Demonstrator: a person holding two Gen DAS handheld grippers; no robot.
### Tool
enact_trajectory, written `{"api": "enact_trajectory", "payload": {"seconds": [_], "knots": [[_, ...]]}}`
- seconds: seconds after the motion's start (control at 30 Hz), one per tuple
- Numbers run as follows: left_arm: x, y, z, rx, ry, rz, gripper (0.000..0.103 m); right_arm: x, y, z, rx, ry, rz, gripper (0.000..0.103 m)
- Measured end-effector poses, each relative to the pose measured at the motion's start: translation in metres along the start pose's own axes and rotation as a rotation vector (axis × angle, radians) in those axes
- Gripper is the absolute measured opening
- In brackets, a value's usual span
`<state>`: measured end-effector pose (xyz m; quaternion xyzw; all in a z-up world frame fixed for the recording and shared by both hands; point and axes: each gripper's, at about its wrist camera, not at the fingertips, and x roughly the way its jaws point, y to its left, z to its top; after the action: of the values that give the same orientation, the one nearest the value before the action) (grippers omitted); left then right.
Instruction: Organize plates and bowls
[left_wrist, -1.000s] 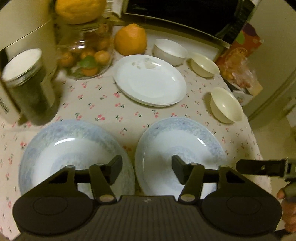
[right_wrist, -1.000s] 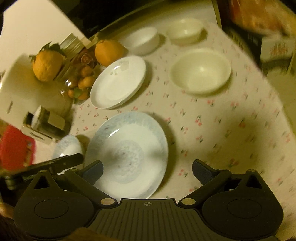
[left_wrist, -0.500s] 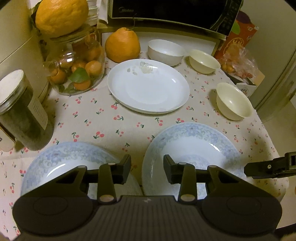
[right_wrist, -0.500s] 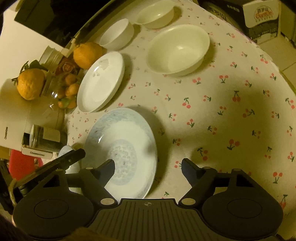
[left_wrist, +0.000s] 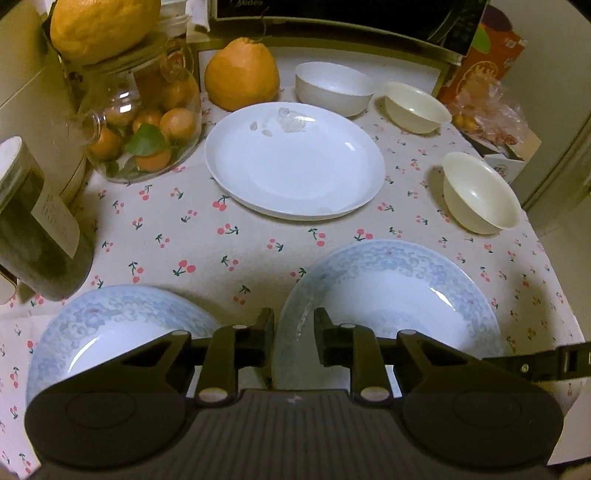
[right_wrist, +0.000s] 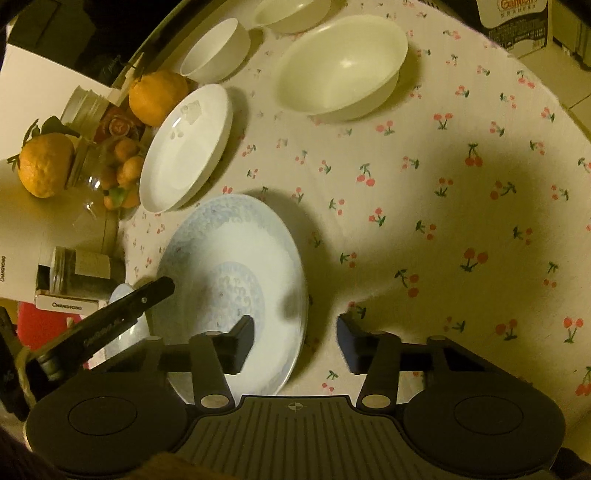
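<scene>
Two blue-patterned plates lie side by side near the table's front: one on the left (left_wrist: 110, 328), one on the right (left_wrist: 391, 295). My left gripper (left_wrist: 293, 343) is closing, with the right plate's left rim in the narrow gap between its fingers; the pads still stand off it. In the right wrist view, my right gripper (right_wrist: 295, 343) straddles the opposite rim of that same plate (right_wrist: 229, 266); it is closing too, with a wider gap. Behind lie a white plate (left_wrist: 295, 166), a white bowl (left_wrist: 332, 86) and two cream bowls (left_wrist: 415, 107) (left_wrist: 480, 192).
A glass jar of small oranges (left_wrist: 144, 122), a large orange (left_wrist: 242, 74) and a dark canister (left_wrist: 33, 221) stand at the left. A microwave (left_wrist: 332, 14) and a snack bag (left_wrist: 487, 110) are at the back. The cherry-print tablecloth (right_wrist: 461, 203) drops off at the right.
Both grippers have sunk toward the right blue plate and their jaws have narrowed a lot. The right gripper has rolled, so its plate now sits between its fingers.
</scene>
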<state>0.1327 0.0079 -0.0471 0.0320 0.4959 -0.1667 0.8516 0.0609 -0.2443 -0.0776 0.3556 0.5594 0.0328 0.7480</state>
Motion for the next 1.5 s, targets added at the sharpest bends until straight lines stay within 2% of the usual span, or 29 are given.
{"api": "enact_trajectory", "payload": {"seconds": [0.17, 0.33, 0.5, 0.73, 1.03, 1.33, 1.5], "knots": [[0.009, 0.002, -0.002, -0.011, 0.032, 0.014, 0.017, 0.006, -0.004, 0.001, 0.023, 0.019, 0.009, 0.028], [0.007, 0.0, -0.003, 0.002, 0.021, 0.019, 0.016, 0.01, -0.003, 0.002, 0.026, 0.03, 0.021, 0.017], [0.007, -0.004, -0.005, 0.023, 0.017, 0.022, 0.015, 0.008, 0.001, 0.003, 0.001, 0.011, -0.003, 0.017], [0.003, -0.005, -0.004, 0.007, -0.007, -0.002, 0.012, -0.003, 0.002, 0.015, -0.009, -0.073, 0.005, 0.016], [0.007, -0.014, -0.004, 0.003, -0.009, -0.008, 0.012, 0.004, 0.0, 0.036, -0.017, -0.144, -0.033, 0.017], [0.006, -0.016, -0.004, 0.002, -0.014, -0.009, 0.012, 0.007, 0.0, 0.043, -0.012, -0.183, -0.057, 0.016], [0.005, -0.016, -0.004, 0.001, -0.019, -0.017, 0.012, 0.015, -0.001, 0.043, -0.015, -0.168, -0.095, 0.017]]}}
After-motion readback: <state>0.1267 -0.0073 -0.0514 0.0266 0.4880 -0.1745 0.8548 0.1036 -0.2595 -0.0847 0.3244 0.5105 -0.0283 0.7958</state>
